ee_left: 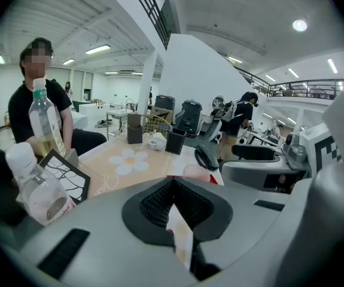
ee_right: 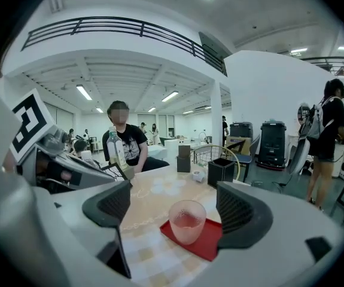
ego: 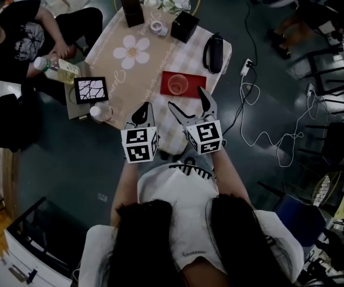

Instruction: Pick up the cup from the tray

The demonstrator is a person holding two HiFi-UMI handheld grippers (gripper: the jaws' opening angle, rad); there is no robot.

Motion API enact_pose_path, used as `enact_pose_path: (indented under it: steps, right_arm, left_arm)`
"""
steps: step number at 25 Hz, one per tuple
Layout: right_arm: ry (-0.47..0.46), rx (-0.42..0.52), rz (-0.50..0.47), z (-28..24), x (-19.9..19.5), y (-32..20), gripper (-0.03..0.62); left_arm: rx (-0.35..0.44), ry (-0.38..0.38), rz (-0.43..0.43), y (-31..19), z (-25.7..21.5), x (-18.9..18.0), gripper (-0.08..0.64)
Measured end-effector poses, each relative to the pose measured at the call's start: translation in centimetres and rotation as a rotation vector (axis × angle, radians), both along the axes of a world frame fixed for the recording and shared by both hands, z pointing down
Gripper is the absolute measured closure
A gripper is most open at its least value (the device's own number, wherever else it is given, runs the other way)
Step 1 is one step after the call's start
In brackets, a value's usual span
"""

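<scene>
A clear pinkish cup (ego: 177,84) stands upright on a small red tray (ego: 193,78) near the table's near edge. In the right gripper view the cup (ee_right: 187,220) and the tray (ee_right: 206,243) lie just ahead, in line with the gap between my jaws. My right gripper (ego: 188,100) is open wide, just short of the cup and not touching it. My left gripper (ego: 143,113) sits beside it to the left, jaws shut with nothing in them. In the left gripper view the left gripper (ee_left: 173,187) hides most of the cup (ee_left: 197,171).
On the table are a framed picture (ego: 90,90), a small plastic bottle (ego: 102,112), two black boxes (ego: 132,9) (ego: 184,26), a tape roll (ego: 157,26) and a black pouch (ego: 213,52). A seated person (ego: 16,34) at the left holds a bottle (ego: 58,70). Cables (ego: 252,100) run over the floor at the right.
</scene>
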State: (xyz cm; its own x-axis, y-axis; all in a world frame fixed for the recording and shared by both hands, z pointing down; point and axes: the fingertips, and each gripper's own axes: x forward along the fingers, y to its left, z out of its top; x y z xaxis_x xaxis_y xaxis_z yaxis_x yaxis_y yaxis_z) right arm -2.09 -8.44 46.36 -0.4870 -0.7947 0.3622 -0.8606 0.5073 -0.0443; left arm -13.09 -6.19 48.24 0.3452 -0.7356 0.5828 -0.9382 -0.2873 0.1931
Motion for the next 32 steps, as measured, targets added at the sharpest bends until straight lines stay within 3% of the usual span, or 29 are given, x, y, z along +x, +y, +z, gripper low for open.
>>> enact_pose_path:
  steps: [7,13,32]
  right_arm:
    - [0.032,-0.04,-0.026,2.5,-0.7,-2.9,0.149]
    - [0.031,-0.094,0.005,5.7,-0.6,-4.7,0.149]
    - [0.098,-0.173,-0.055,12.7,-2.0,-7.2,0.15]
  left_arm:
    - [0.011,0.004,-0.041,-2.8,0.1,0.0,0.555]
    - [-0.038,-0.024,-0.072,-3.9,1.9,-0.1,0.555]
    - [-0.151,-0.086,-0.083,-5.5,6.5,0.7,0.555]
